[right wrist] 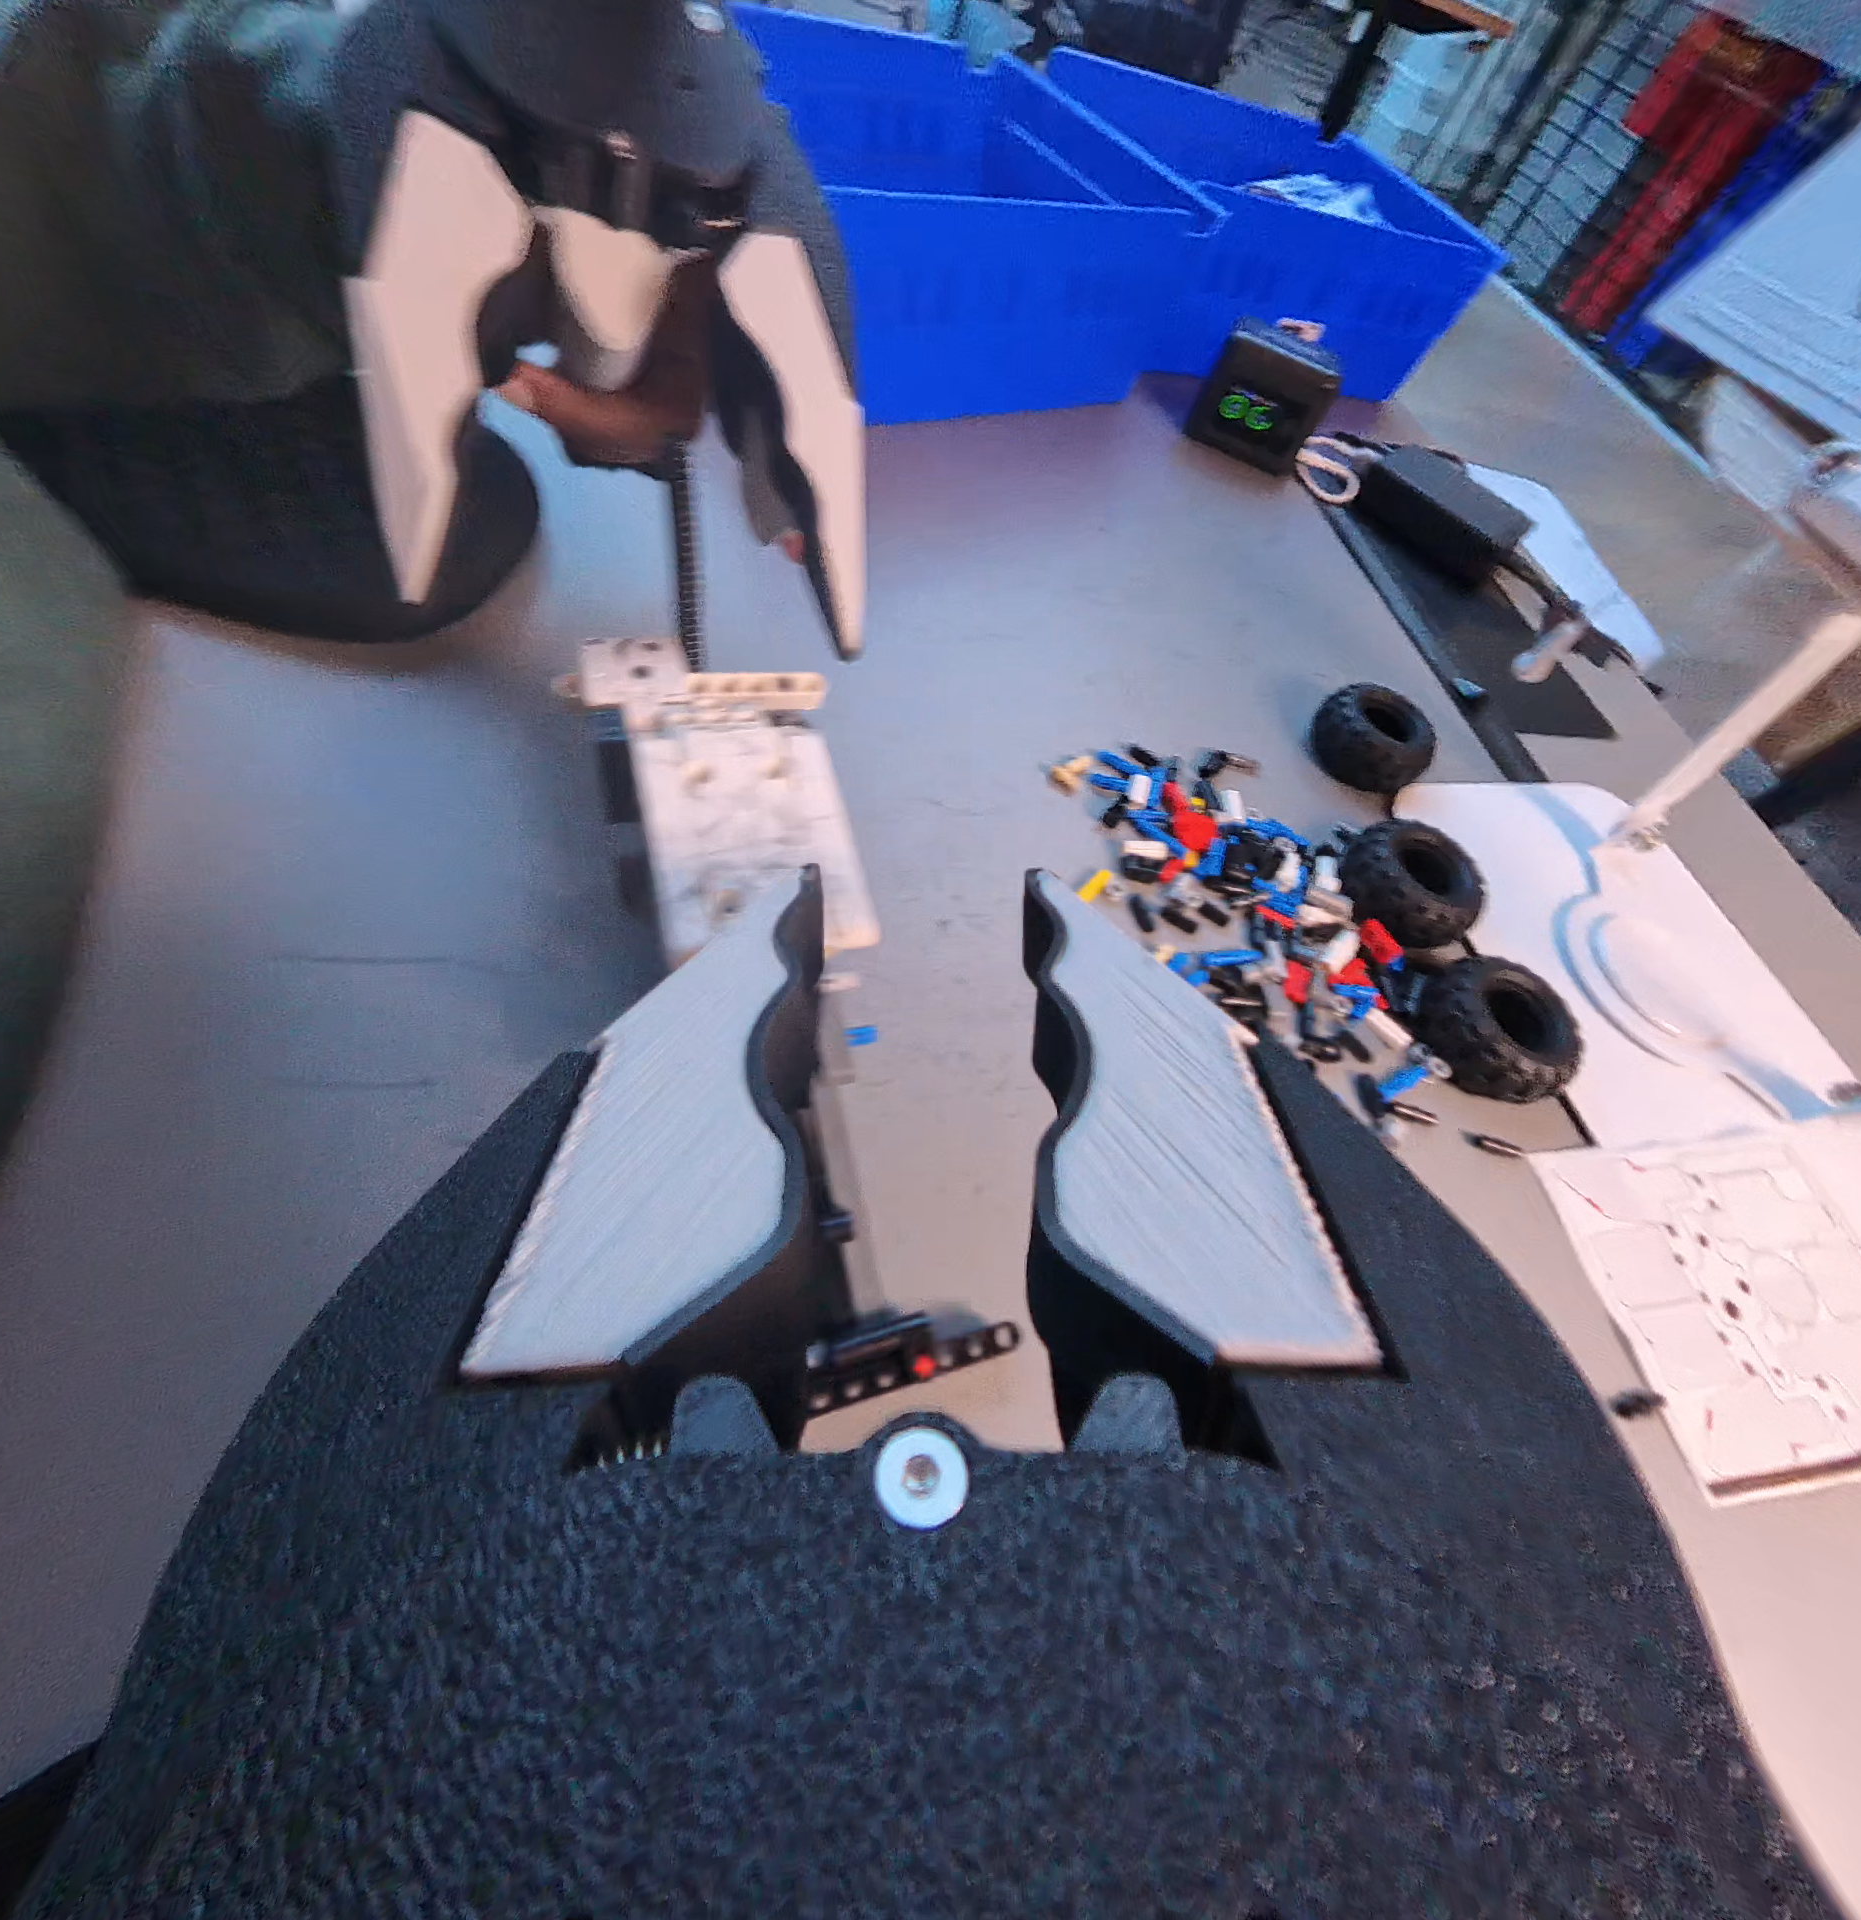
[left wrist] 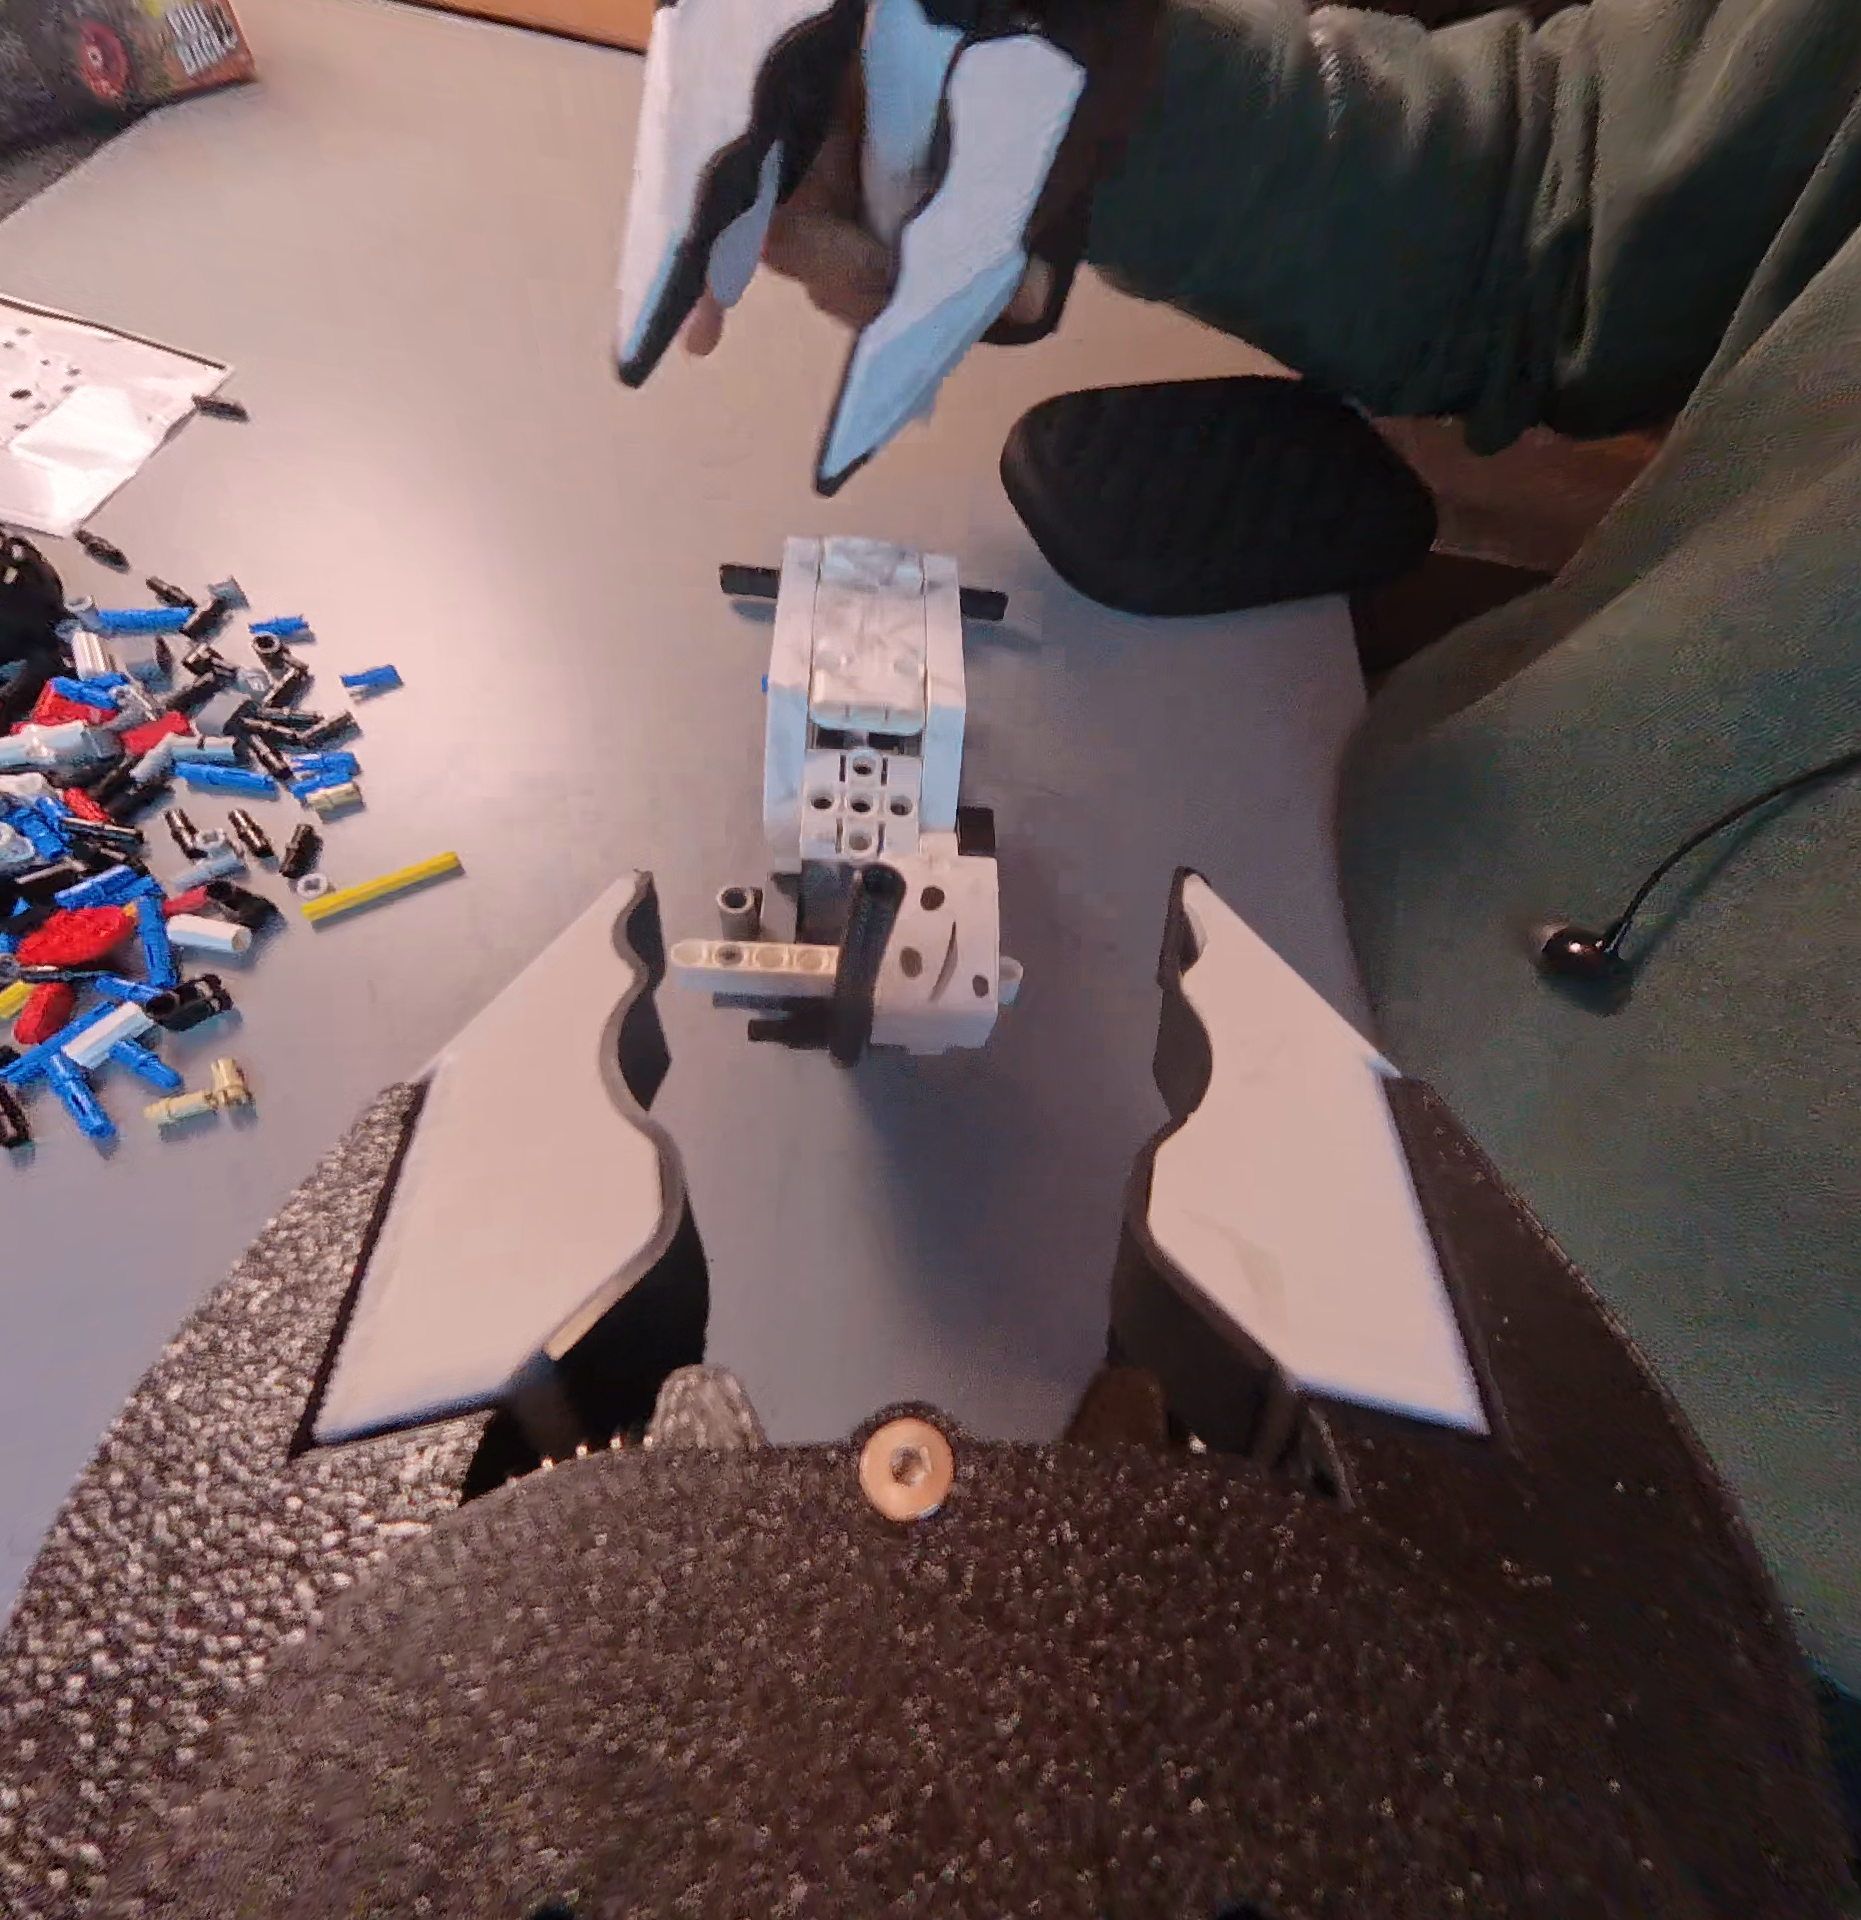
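Observation:
A white and grey brick model [left wrist: 866,727] lies on the grey table [left wrist: 510,312] with a black axle [left wrist: 861,966] sticking up at its near end. My left gripper [left wrist: 907,902] is open and empty, its fingertips on either side of that end, apart from it. My right gripper [left wrist: 734,426] hovers open and empty above the model's far end. In the right wrist view the model [right wrist: 744,821] lies just left of my right gripper [right wrist: 923,891], and the left gripper [right wrist: 635,618] is open beyond it. A black beam with a red pin [right wrist: 910,1351] lies under the right gripper's fingers.
A pile of small blue, black and red parts [left wrist: 126,831] [right wrist: 1238,914] lies beside the model, with a yellow axle [left wrist: 380,886], three black tyres [right wrist: 1414,883], an instruction sheet [right wrist: 1736,1299] and a white tray [right wrist: 1508,831]. Blue bins [right wrist: 1009,260] stand at the back. A person's green sleeve [left wrist: 1528,208] is on the right. Across from one pair of fingers to the other is roughly 11 cm. The yellow axle [left wrist: 380,886] is about 12 cm from my left fingertips.

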Demonstrator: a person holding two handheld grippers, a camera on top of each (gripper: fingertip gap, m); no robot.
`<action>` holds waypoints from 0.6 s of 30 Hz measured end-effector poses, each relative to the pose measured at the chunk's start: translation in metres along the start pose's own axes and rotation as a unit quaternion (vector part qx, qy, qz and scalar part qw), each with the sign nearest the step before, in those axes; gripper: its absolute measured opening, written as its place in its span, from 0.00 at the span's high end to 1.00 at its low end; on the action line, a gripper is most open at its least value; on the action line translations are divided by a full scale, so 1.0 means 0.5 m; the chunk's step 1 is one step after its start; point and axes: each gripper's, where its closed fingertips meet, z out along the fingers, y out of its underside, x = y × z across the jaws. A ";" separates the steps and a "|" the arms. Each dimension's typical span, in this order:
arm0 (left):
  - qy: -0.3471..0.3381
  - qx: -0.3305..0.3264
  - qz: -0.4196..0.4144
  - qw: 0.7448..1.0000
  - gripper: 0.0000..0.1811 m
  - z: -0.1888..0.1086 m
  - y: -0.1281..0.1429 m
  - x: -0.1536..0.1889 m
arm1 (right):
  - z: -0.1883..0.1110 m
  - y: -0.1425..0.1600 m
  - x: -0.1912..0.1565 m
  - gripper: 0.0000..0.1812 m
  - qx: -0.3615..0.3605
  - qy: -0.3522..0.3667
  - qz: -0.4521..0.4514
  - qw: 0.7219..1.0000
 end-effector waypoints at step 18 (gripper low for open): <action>-0.106 -0.049 0.072 0.991 0.53 0.065 0.040 -0.024 | 0.012 -0.014 -0.106 0.89 -0.018 -0.045 -0.096 0.994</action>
